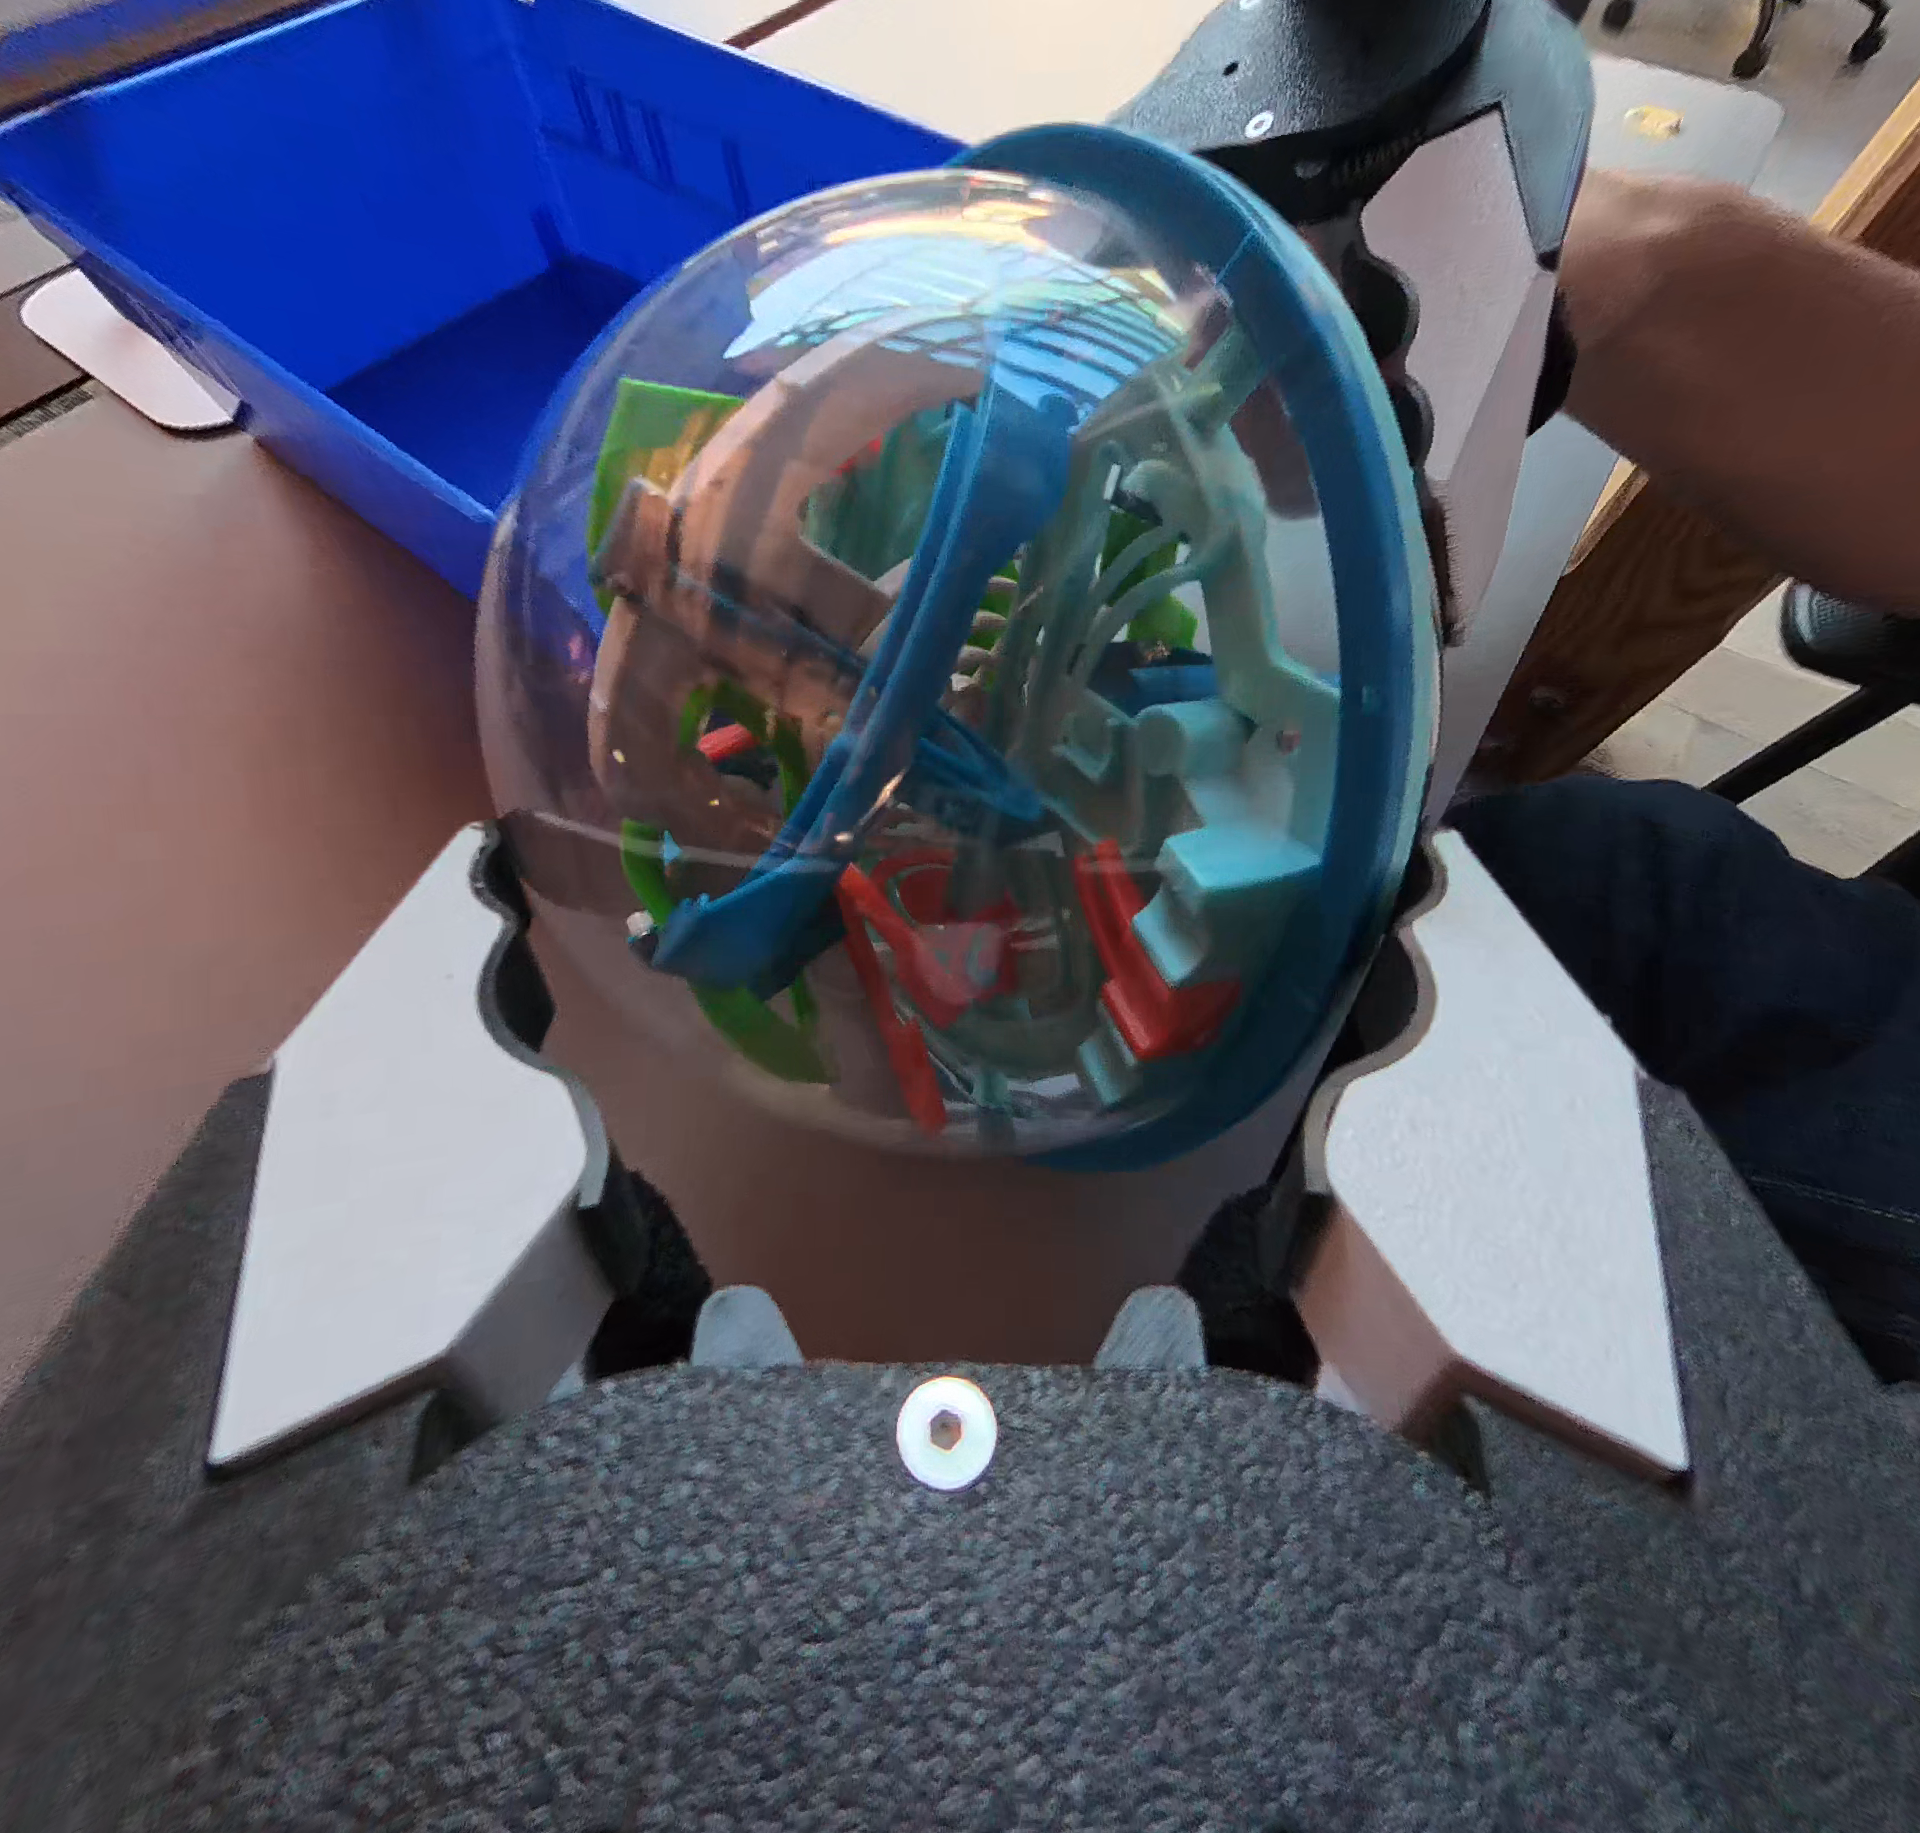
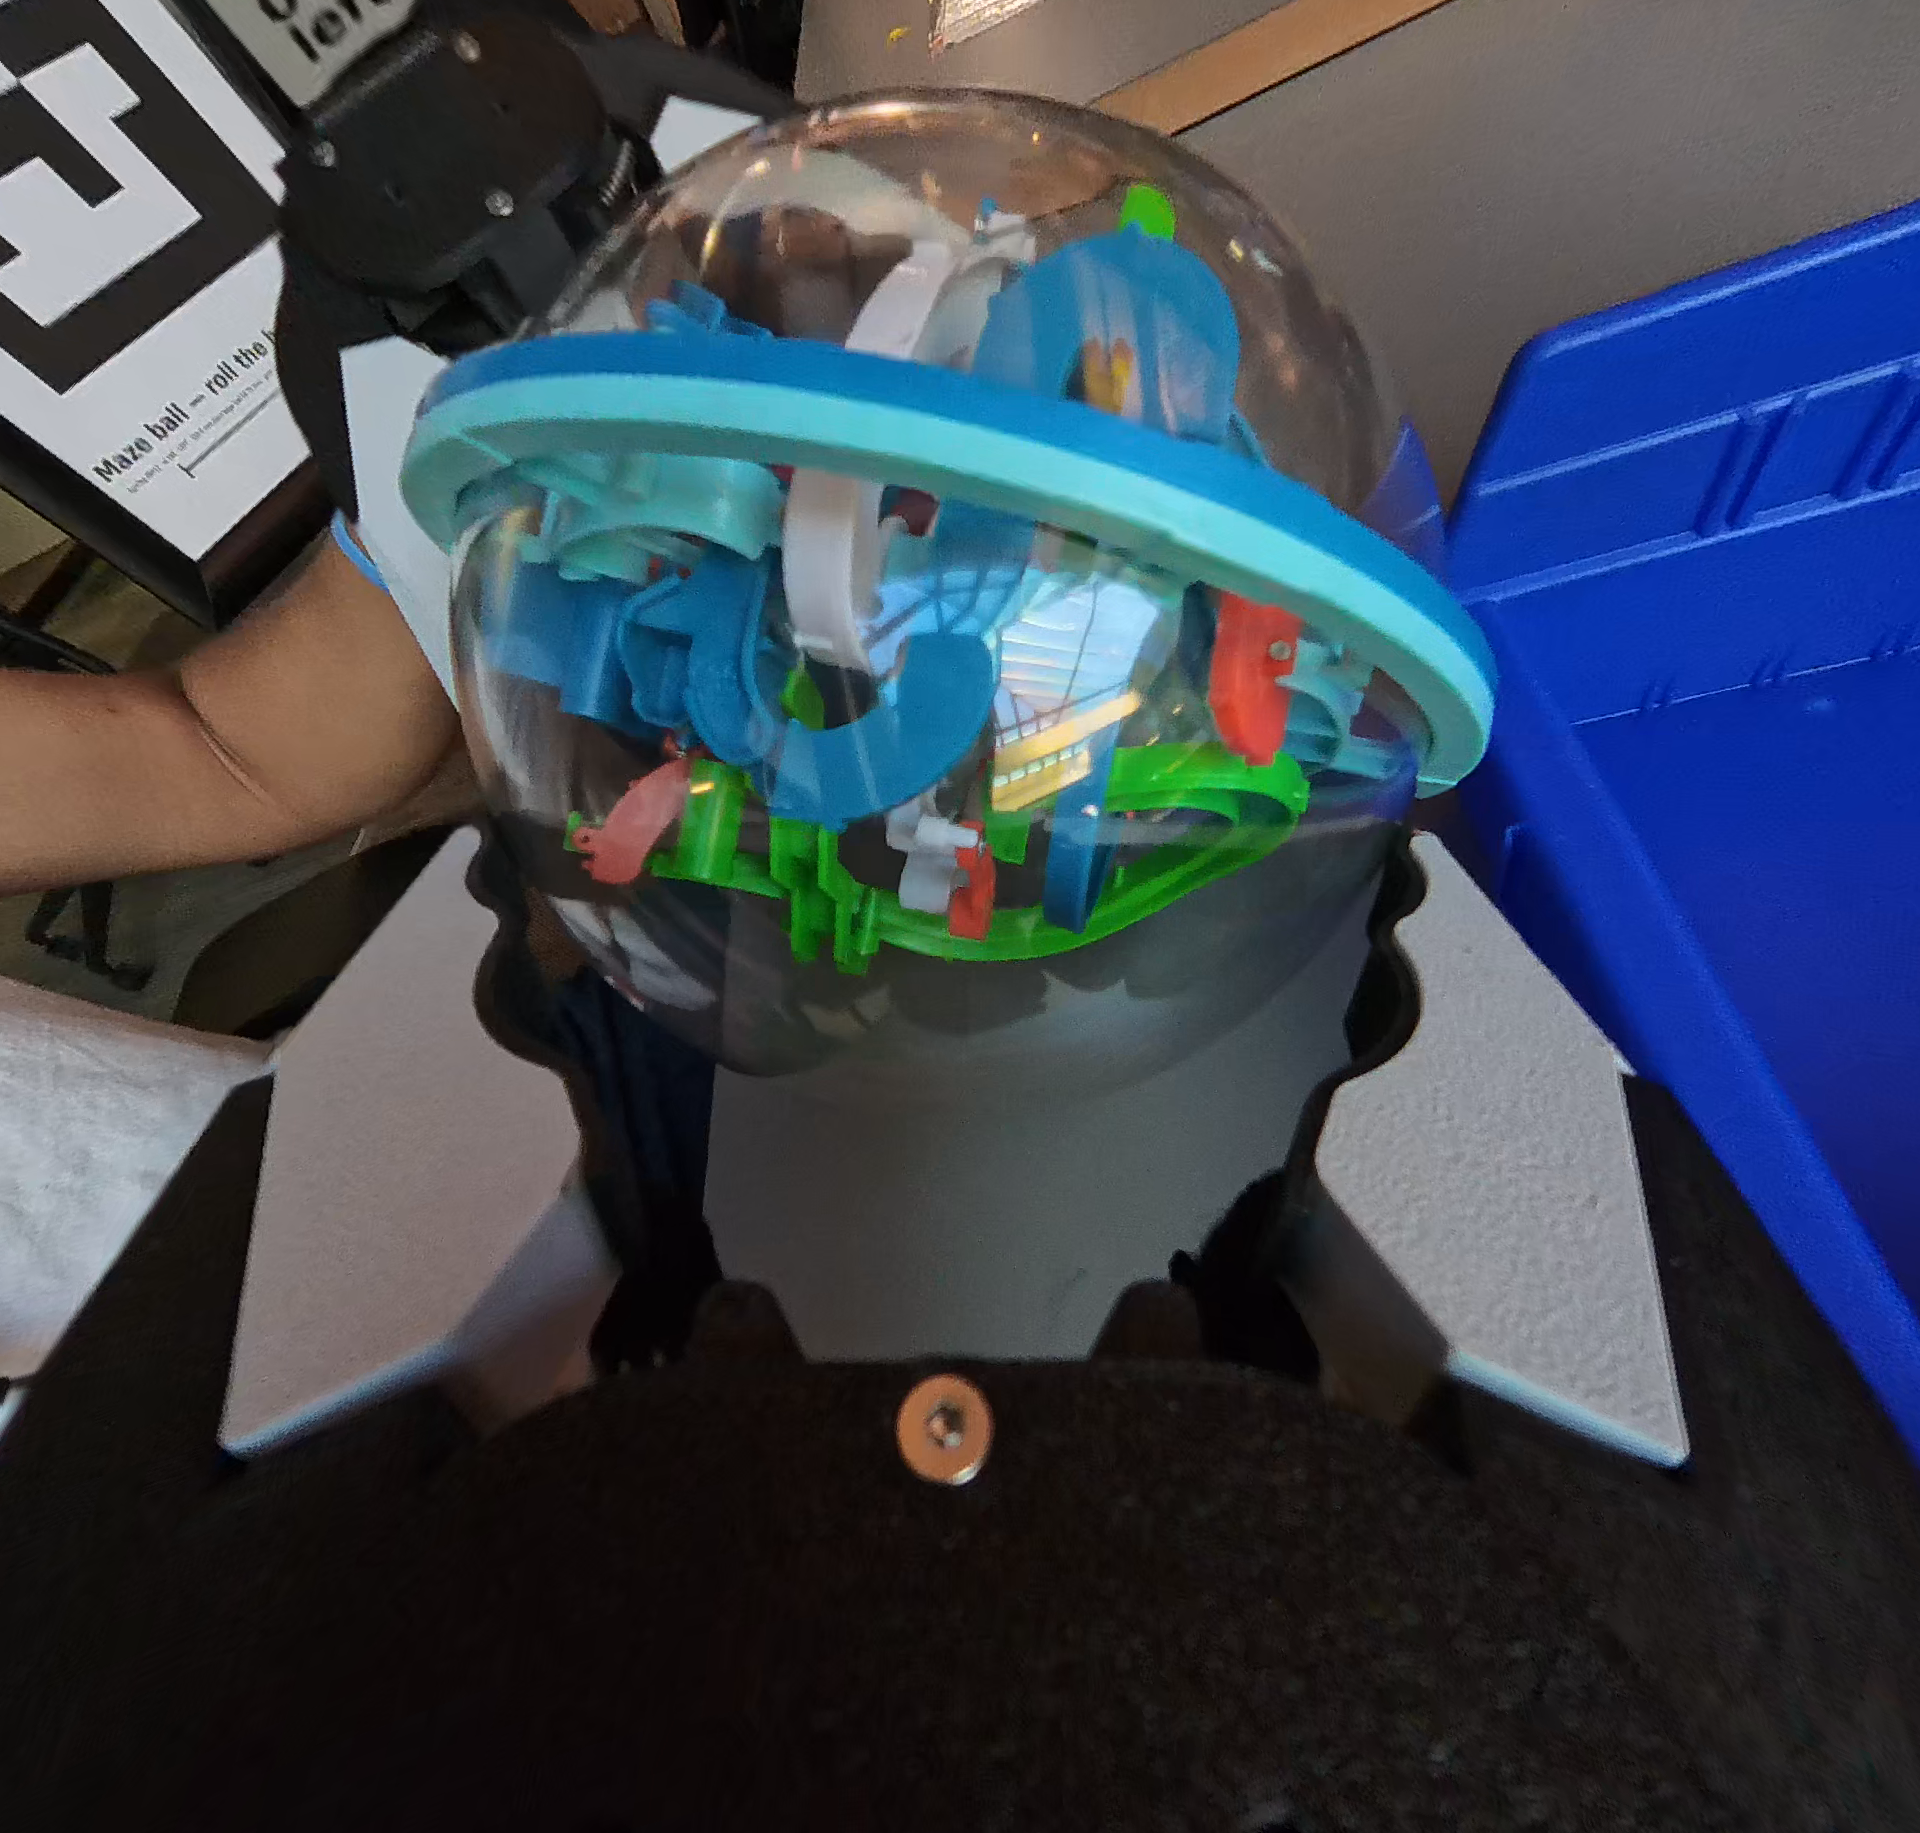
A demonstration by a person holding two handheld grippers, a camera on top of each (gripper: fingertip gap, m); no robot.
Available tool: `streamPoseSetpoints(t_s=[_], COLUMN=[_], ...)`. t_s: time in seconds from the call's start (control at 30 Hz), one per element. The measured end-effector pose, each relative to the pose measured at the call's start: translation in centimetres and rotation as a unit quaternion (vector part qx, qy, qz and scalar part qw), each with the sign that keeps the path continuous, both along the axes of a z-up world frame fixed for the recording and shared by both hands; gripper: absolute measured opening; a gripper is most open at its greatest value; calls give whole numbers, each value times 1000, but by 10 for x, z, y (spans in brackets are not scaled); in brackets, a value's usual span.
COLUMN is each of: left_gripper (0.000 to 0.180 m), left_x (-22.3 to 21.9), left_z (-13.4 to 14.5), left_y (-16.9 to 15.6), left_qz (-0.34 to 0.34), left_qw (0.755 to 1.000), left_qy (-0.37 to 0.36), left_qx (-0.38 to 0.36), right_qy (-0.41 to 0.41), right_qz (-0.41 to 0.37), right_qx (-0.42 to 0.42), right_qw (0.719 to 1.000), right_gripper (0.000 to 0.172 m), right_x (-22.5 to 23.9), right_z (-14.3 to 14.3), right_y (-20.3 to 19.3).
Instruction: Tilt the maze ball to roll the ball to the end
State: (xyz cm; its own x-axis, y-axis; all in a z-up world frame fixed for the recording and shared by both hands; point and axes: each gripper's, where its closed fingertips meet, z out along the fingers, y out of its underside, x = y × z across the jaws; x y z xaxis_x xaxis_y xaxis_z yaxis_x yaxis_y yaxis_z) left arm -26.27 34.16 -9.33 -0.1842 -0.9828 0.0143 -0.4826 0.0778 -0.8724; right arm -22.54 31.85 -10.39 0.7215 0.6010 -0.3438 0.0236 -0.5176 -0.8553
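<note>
maze ball (image 1: 956, 640) between 2 grippers, bin (image 1: 364, 256) behind

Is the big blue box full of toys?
No, the blue box is open and its inside shows only bare blue floor and walls behind the maze ball.

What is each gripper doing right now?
Left gripper: closed on the maze ball, fingers on both sides.
Right gripper: closed on the same maze ball, fingers on both sides.
</note>
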Motion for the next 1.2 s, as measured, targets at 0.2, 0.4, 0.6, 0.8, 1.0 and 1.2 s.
streamPoseSetpoints(t_s=[0.2,0.4,0.6,0.8,1.0,1.2], left_gripper=[156,156,156,153,152,156], left_x=[1,0,-1,-1,15,22], left_z=[3,-2,-3,6,24,21], left_y=[4,-7,-10,-4,3,-1], left_qz=[27,47,60,25,-32,-28], left_qw=[991,973,962,989,998,997], left_qy=[-42,-56,-46,-34,-24,-29], left_qx=[-121,-221,-264,-142,-43,-67], right_qy=[49,-12,31,48,86,82], right_qz=[-18,-90,-110,-97,-71,-60], right_qx=[58,109,122,104,95,83], right_qw=[997,990,986,989,989,991], right_gripper=[148,154,154,153,138,140], right_x=[12,1,-3,1,8,6], right_z=[11,-12,-8,-9,-2,-8], right_y=[-1,-10,-12,-11,-11,-15])
